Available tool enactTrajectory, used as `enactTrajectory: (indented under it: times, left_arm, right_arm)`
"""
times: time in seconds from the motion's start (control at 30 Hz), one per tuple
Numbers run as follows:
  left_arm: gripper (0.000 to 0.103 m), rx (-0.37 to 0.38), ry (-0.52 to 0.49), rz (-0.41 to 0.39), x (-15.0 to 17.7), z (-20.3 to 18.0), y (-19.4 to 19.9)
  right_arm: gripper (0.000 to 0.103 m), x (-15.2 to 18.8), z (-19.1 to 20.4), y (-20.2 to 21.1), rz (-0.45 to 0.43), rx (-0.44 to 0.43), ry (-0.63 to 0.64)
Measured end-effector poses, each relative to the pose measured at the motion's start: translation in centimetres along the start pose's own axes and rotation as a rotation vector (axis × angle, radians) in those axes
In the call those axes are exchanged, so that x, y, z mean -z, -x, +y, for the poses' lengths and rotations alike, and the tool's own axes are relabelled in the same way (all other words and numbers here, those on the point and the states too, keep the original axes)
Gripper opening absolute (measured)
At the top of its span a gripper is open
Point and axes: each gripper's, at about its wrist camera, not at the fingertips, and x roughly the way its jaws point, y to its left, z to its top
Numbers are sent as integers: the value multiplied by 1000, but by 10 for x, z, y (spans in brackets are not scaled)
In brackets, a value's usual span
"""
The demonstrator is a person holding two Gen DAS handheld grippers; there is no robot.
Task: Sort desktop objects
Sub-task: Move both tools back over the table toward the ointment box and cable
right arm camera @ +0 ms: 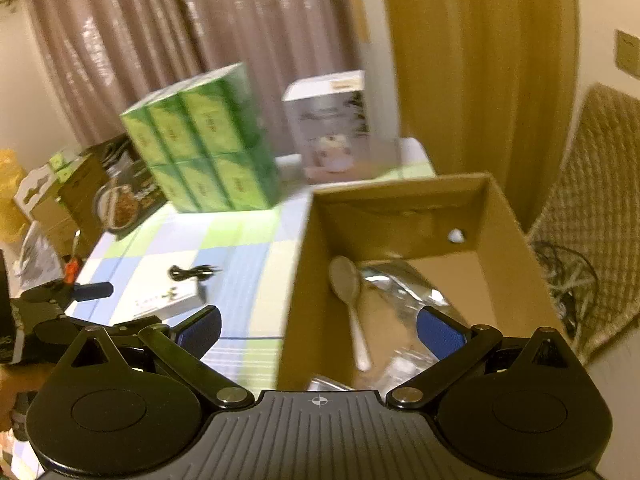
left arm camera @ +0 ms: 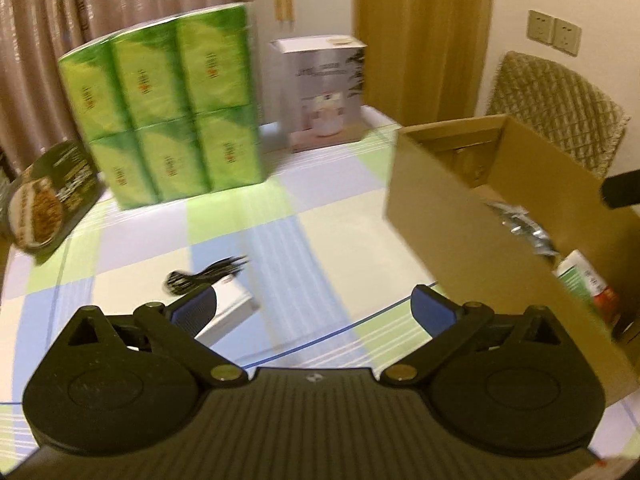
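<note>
Two tools, left (left arm camera: 314, 306) and right (right arm camera: 318, 330), gape empty; cable (left arm camera: 204, 274) and booklet (left arm camera: 228, 312) await boxing in the carton (left arm camera: 460, 216).

A home dining room: draped curtains (left arm camera: 120, 0), checked tablecloth (left arm camera: 280, 216), quilted chair cover (left arm camera: 560, 108), tissue multipack (left arm camera: 168, 116).

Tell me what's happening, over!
Left tool open, empty. Right tool open, empty, over the cardboard box. White box and black cable still on table. Nothing blocking.
</note>
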Motion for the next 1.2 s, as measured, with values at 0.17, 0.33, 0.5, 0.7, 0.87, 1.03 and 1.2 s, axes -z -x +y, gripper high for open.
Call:
enactTrajectory:
  times: [0.17,0.33,0.5,0.7,0.87,1.03,1.2]
  left_arm:
    - [102,-37,34,22,16,40,7]
    - [101,-75,76,26,31,74,16]
    - [101,-109,68,52,45,95,19]
    - [101,-103,66,66,62,118,20]
    - [101,-92,65,69,69,134,17]
    - [100,-86,33,77,73,136,12]
    - [100,-70,17,73,73,138,5]
  right_arm:
    - [101,1,34,-11,-16,-44,39]
    - [101,4,68,-24,-32,-97,76]
    - [101,4,96,-35,-72,-132,70]
    - [101,13,131,-60,-95,-134,-19]
    - [101,30,145,-87,-101,-76,-141]
    - [101,39,141,-114,-50,-66,-191]
    - [101,39,130,-133,-3,-43,-228]
